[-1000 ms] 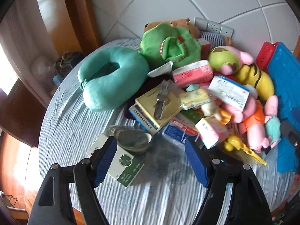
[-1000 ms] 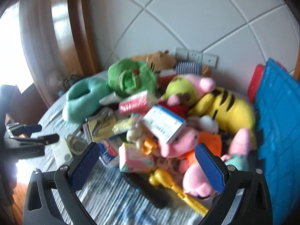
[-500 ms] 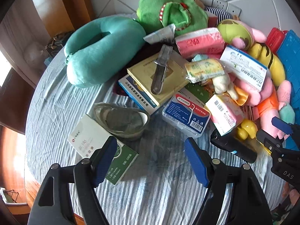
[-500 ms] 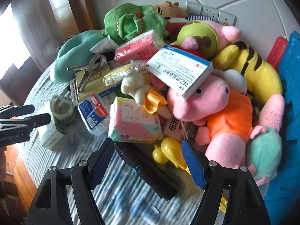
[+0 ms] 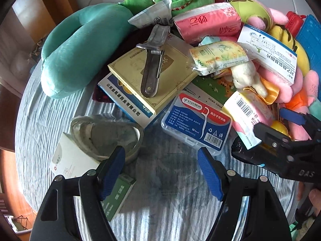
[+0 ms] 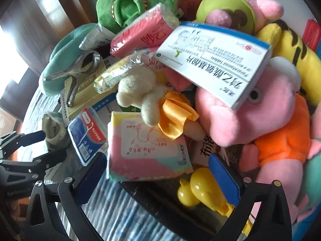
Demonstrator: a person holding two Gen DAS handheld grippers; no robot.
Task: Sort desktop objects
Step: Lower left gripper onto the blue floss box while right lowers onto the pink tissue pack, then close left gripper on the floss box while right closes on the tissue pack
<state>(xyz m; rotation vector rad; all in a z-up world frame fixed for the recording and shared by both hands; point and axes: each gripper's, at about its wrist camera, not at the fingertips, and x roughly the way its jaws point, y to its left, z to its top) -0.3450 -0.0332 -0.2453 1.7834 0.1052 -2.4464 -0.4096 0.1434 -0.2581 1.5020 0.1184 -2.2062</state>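
A heap of objects lies on a striped round table (image 5: 176,204). My left gripper (image 5: 161,162) is open and empty, low over bare cloth between a grey tape roll (image 5: 106,136) and a blue floss-pick box (image 5: 196,124). My right gripper (image 6: 158,167) is open and empty; its jaws straddle a pink tissue pack (image 6: 146,148), with a yellow duck toy (image 6: 202,190) by the right finger. The right gripper also shows in the left wrist view (image 5: 280,132).
A teal neck pillow (image 5: 80,46), stacked boxes with a metal clip (image 5: 152,66), a white medicine box (image 6: 212,60), a pink pig plush (image 6: 260,112), a tiger plush (image 6: 295,60) and a blue crate (image 5: 310,32) crowd the back and right.
Both grippers have moved forward and down toward the pile. The right gripper has closed in around the pink tissue pack; the left has come closer to the tape roll and floss box.
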